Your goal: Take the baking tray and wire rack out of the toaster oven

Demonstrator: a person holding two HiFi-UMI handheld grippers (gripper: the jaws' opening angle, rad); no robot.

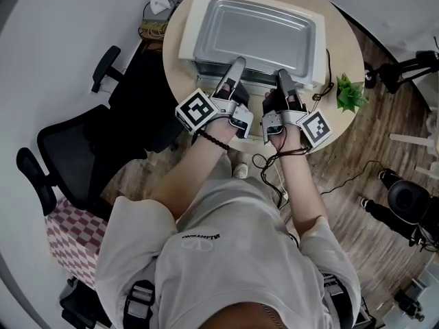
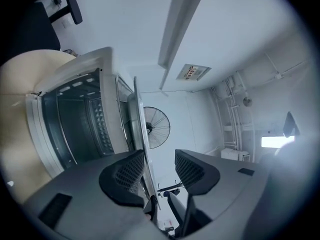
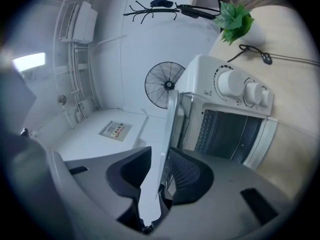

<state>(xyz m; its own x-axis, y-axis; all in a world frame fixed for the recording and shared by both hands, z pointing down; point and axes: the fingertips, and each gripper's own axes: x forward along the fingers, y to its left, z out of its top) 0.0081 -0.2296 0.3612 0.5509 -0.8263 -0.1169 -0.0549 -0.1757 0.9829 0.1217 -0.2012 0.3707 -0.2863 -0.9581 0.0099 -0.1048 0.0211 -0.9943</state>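
The silver baking tray [image 1: 254,33] lies flat on top of the white toaster oven [image 1: 190,29] on the round table. My left gripper [image 1: 236,64] and right gripper [image 1: 281,74] both sit at the tray's near rim. In the left gripper view the tray rim [image 2: 137,114] runs edge-on beside the left pad, and my left gripper [image 2: 157,169] stands open around it. In the right gripper view the rim [image 3: 170,119] passes between the pads of my right gripper [image 3: 160,171], which is open too. The oven's dark cavity [image 2: 75,119] shows below the tray. I see no wire rack.
The oven's knobs [image 3: 232,84] face me on the right. A small green plant [image 1: 350,91] stands at the table's right edge beside a black cable [image 3: 265,58]. A black office chair [image 1: 75,149] stands to the left, and stands and gear [image 1: 405,204] to the right.
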